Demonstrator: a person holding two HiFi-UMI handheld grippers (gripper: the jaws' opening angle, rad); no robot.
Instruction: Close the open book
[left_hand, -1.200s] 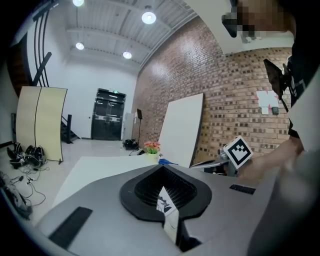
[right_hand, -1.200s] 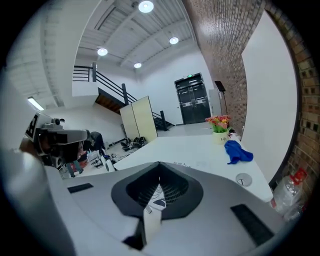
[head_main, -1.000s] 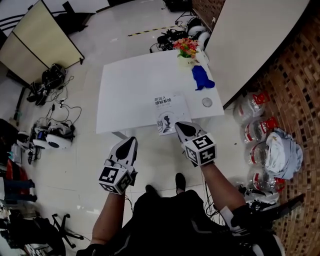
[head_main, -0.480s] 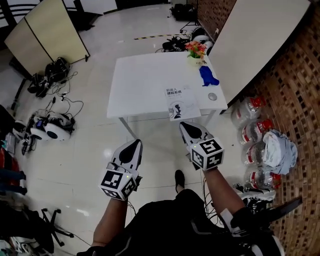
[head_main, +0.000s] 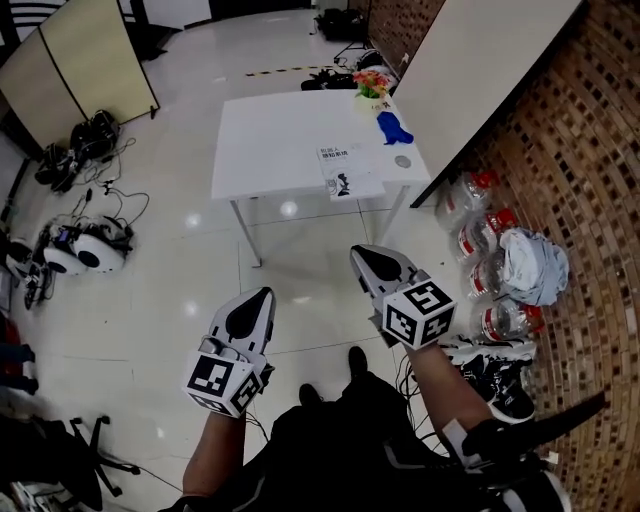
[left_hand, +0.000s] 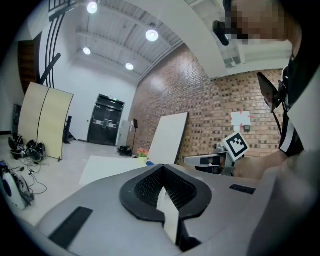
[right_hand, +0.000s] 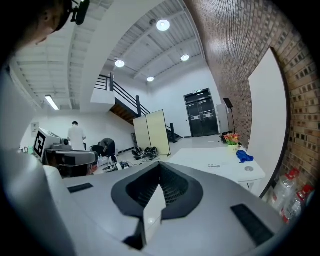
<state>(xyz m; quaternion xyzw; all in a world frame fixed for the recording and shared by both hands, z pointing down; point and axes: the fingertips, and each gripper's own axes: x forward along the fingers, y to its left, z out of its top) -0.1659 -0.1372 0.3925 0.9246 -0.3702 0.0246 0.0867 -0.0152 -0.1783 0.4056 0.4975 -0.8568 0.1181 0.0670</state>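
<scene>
The book (head_main: 345, 172) lies shut, cover up, near the front right edge of the white table (head_main: 270, 135), far ahead of me. My left gripper (head_main: 261, 294) and my right gripper (head_main: 362, 252) hang over bare floor, well short of the table, both shut with nothing between the jaws. In the left gripper view the left gripper (left_hand: 161, 169) shows its jaws meeting at one seam, with the table (left_hand: 107, 167) small beyond. In the right gripper view the right gripper (right_hand: 159, 171) is likewise shut, and the book (right_hand: 219, 165) is a faint patch on the table (right_hand: 200, 159).
A flower pot (head_main: 371, 88), a blue cloth (head_main: 393, 127) and a small round disc (head_main: 403, 161) sit on the table's right side. Water bottles (head_main: 482, 262) and a white board (head_main: 470, 80) line the brick wall. Cables and gear (head_main: 75, 245) litter the floor at left.
Both grippers have drawn back from the table, which with the book now sits farther away and smaller in the head view. Both stay shut.
</scene>
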